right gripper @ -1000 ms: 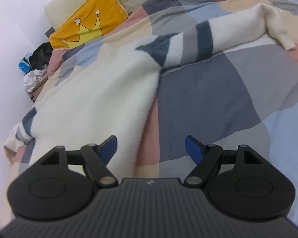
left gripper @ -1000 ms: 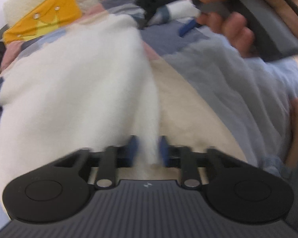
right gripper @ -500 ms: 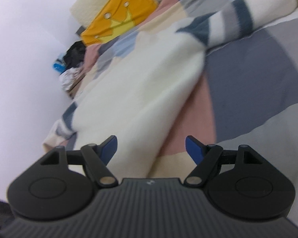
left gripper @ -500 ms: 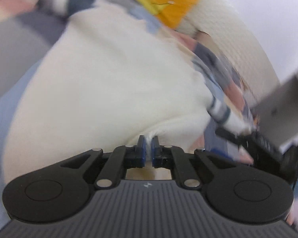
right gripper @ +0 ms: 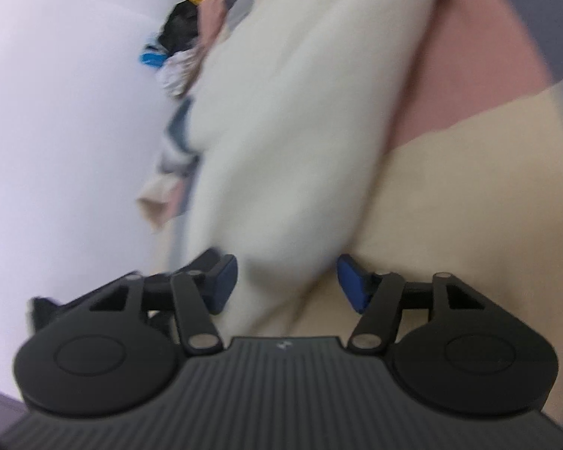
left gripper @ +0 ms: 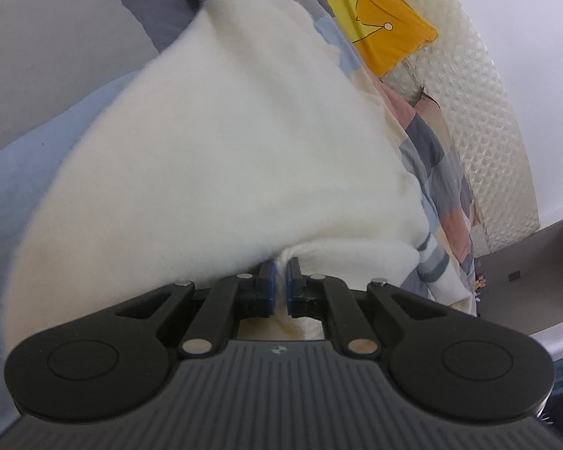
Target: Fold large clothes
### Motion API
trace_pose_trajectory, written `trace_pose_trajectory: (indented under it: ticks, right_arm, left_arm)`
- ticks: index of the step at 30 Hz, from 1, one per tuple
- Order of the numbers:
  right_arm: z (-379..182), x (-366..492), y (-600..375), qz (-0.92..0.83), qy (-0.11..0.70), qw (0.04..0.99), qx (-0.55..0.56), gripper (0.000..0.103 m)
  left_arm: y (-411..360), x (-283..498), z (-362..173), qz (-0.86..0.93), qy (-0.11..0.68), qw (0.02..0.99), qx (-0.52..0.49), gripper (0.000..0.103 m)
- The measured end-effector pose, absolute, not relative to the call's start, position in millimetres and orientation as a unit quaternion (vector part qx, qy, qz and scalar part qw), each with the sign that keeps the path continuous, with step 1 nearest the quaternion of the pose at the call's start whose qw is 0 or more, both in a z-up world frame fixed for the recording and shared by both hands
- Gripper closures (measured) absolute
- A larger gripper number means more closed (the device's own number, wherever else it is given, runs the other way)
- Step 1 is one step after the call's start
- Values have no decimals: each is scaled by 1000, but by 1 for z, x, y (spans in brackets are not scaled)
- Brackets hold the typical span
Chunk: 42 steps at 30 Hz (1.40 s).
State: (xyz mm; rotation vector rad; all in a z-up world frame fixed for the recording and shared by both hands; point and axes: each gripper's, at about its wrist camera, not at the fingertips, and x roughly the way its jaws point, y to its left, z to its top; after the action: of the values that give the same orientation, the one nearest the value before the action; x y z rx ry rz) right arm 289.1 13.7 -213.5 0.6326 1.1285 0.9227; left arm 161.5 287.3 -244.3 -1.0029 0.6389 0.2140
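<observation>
A large cream-white fleece sweater (left gripper: 221, 142) with grey and navy stripes lies spread on a patchwork bed cover (left gripper: 37, 56). My left gripper (left gripper: 280, 281) is shut on a pinched fold of the sweater's edge. In the right wrist view the same sweater (right gripper: 281, 131) runs up the middle, blurred. My right gripper (right gripper: 287, 281) is open, its blue pads on either side of the sweater's near edge, not closed on it.
A yellow crown-print pillow (left gripper: 379, 26) and a cream quilted headboard (left gripper: 488, 120) are beyond the sweater. A white wall (right gripper: 56, 112) is at the left of the right wrist view, with a dark pile of items (right gripper: 176, 33) beside the bed.
My left gripper has closed on the sweater's edge and swung round with it. My right gripper, still open, has moved in low over the sweater's near edge.
</observation>
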Motion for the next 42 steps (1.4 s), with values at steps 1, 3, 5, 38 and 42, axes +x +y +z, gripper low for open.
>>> trace_pose_trajectory:
  ticks: [1, 3, 5, 38, 42]
  right_arm:
    - [-213, 286, 17, 418, 506, 698, 288, 42]
    - [-213, 281, 26, 421, 513, 698, 269, 45]
    - [-213, 275, 36, 405, 537, 705, 224, 47]
    - [-209, 274, 34, 454, 520, 647, 324, 49]
    - [-210, 274, 37, 446, 493, 670, 331, 57]
  left_arm:
    - [288, 161, -245, 100, 300, 822, -474, 96]
    - [286, 156, -246, 98, 300, 817, -482, 96]
    - [288, 156, -247, 95, 301, 813, -489, 96]
    - [287, 156, -251, 93, 300, 809, -497, 95]
    - [288, 156, -251, 90, 301, 806, -502, 95]
